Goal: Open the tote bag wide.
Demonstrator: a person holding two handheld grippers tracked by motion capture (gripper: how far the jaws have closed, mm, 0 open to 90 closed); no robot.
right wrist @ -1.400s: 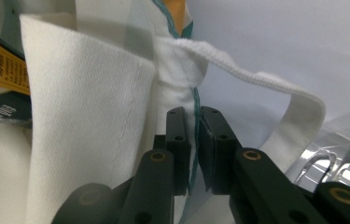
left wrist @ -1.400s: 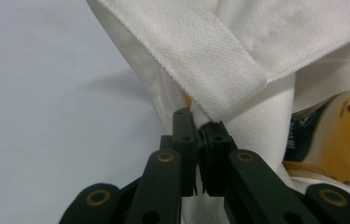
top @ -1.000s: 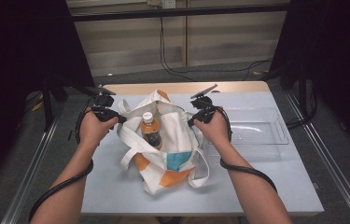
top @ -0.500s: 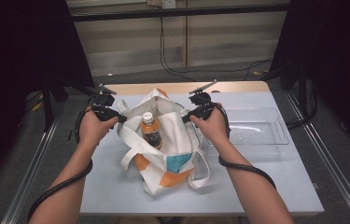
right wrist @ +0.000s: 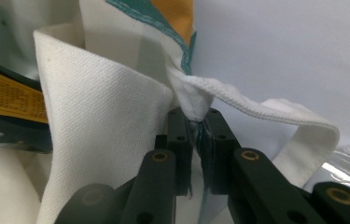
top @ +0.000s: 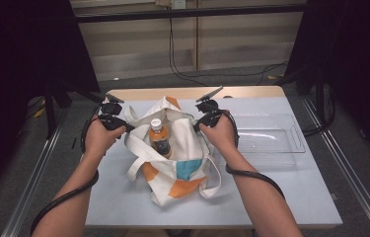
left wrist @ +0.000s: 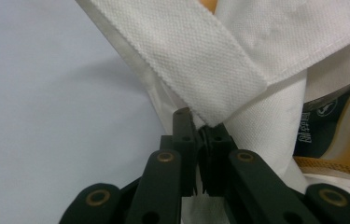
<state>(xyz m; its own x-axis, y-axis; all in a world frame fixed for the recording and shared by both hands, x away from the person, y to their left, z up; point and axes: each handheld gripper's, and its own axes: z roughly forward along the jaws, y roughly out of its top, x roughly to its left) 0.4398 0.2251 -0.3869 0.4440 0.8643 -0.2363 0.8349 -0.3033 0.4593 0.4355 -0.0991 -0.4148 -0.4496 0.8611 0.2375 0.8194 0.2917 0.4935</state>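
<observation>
**Bag mouth held open from both sides, bottle inside**

Step in hand: both grippers are clamped on the rim of the cloth bag, one on each side, holding its mouth spread. The left gripper grips the left edge; in the left gripper view its jaws stand closed on white fabric where a strap crosses the rim. The right gripper grips the right edge; in the right gripper view its jaws are likewise closed on a pinched fold of the rim, with a loop of strap running off to the right.

Location: the bag lies near the middle of the grey table, its mouth toward the far side, its base toward the person. A clear plastic tray sits to its right, close to the right hand.

Condition: white woven cloth with orange and teal patches, limp and creased, straps trailing loose at the near end. A bottle with an orange cap and dark label stands in the opening, its upper part exposed.

Judgement: the next move probably calls for one gripper to let go and take the bottle by the neck while the other keeps the rim taut; slack cloth may fold back over it.
</observation>
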